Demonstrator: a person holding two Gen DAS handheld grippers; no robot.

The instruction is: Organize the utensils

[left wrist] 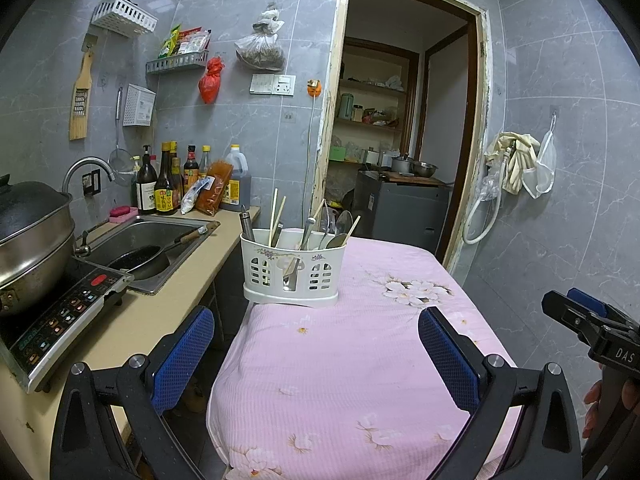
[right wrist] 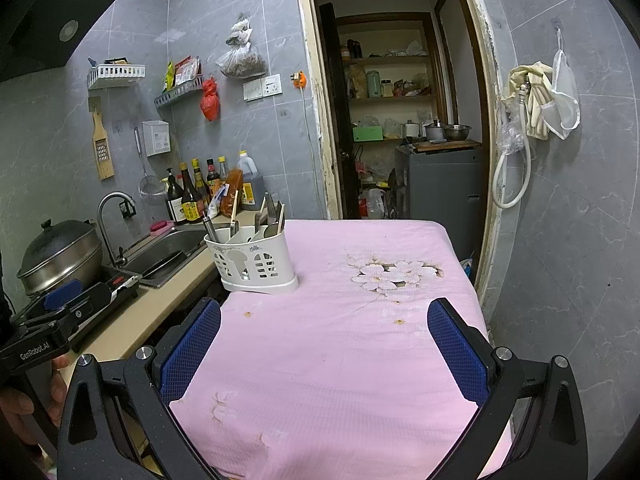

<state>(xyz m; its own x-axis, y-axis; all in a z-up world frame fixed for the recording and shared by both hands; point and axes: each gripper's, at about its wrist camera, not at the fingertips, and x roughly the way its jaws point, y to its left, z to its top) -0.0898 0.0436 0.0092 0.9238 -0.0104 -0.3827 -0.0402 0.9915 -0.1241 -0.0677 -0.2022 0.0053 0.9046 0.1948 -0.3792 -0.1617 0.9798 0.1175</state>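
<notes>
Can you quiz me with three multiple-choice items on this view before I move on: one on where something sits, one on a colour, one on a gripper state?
1. Where does the white utensil caddy stand?
A. Inside the sink
B. On the pink cloth, near its far edge on the sink side
C. On the induction cooker

2. What colour are the pads on the gripper fingers?
A. Blue
B. Red
C. Yellow

3. How do the left gripper and right gripper stand?
A. Both shut on chopsticks
B. Left shut on a spoon, right open
C. Both open, holding nothing

Answers:
1 B: the caddy rests on the pink cloth, beside the counter with the sink.
2 A: each wrist view shows blue textured pads.
3 C: only cloth shows between the spread fingers in both views.
</notes>
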